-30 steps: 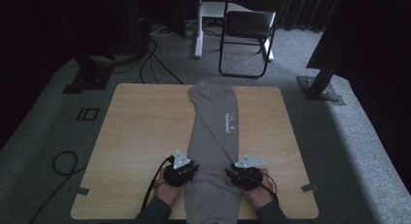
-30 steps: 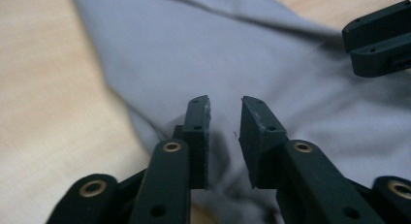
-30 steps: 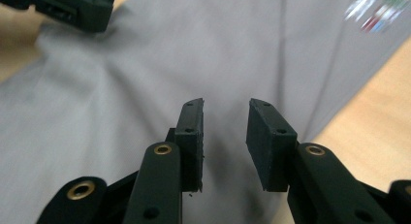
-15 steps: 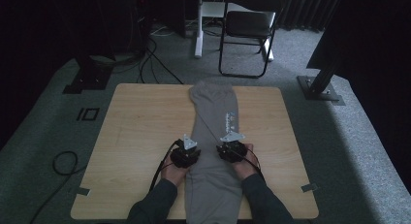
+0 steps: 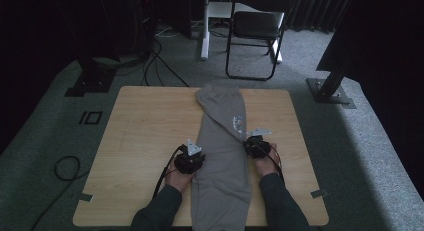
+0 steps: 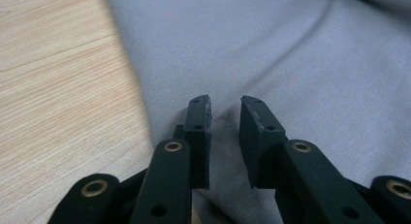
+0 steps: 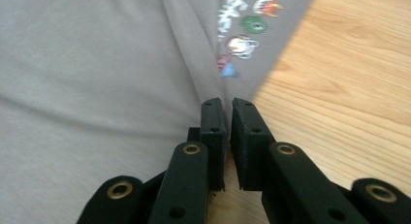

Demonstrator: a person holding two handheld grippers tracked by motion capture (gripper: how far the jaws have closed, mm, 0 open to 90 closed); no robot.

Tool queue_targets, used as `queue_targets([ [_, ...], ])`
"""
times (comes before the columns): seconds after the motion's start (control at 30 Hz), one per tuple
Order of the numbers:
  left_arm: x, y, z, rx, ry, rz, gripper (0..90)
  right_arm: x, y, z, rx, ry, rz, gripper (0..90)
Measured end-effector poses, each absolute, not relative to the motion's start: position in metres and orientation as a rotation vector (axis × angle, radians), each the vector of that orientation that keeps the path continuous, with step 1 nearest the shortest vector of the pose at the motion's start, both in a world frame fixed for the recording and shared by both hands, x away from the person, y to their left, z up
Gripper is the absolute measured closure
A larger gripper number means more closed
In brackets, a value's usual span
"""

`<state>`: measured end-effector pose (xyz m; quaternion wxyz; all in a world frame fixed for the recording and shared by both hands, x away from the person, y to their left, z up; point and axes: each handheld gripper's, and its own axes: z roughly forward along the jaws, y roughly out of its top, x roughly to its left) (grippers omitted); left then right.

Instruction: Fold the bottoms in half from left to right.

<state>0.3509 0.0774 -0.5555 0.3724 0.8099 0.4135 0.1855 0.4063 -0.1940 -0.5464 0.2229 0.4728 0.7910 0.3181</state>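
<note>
Dark carpeted room, with a black folding chair (image 5: pixel 255 33) parked behind a light wooden table (image 5: pixel 140 131). A long grey folded cotton garment (image 5: pixel 220 156) is being worked on here, laid lengthwise down the middle of the table, with a small colourful print (image 7: pixel 242 30) near its right edge.

Looks like the sides are being pinched so the strip can be folded or straightened. The left gripper (image 6: pixel 225 136) is being held at the garment's left edge with its jaws parted by a narrow gap; grey cloth is sitting between and under them, but whether the pads are actually pressing on it can't be told. The right gripper (image 7: pixel 227 136) has just been closing and its jaws are nearly together, right at the right edge where a raised crease of fabric is running into them, so cloth is probably being nipped, though the contact itself is hidden.

To get this done well, both layers of the edge should be caught, not just the top 1, and the 2 grips should be kept level with each other so nothing is being skewed.

Both forearms, in dark sleeves, are being brought in from the near side, hands low to the table, grippers angled forward and down.
</note>
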Motion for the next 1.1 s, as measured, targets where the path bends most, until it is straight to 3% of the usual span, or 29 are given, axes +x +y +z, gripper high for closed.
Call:
queue_targets([
  [0.37, 0.355, 0.079, -0.551, 2.062, 1.05, 0.469, 69.0, 0.405, -0.214, -0.545, 1.37, 2.15, 0.929, 73.2],
  [0.53, 0.379, 0.076, -0.542, 2.059, 1.041, 0.48, 68.0, 0.408, -0.2, -0.536, 1.261, 2.181, 1.058, 60.4],
  [0.7, 0.396, 0.067, -0.544, 2.098, 1.037, 0.487, 68.2, 0.42, -0.181, -0.543, 1.238, 2.234, 1.008, 56.1],
  [0.93, 0.404, 0.066, -0.55, 2.121, 1.087, 0.48, 85.3, 0.425, -0.176, -0.551, 1.273, 2.251, 0.978, 60.9],
  [1.1, 0.389, 0.073, -0.551, 2.094, 1.099, 0.446, 87.0, 0.415, -0.177, -0.551, 1.259, 2.267, 0.986, 61.2],
])
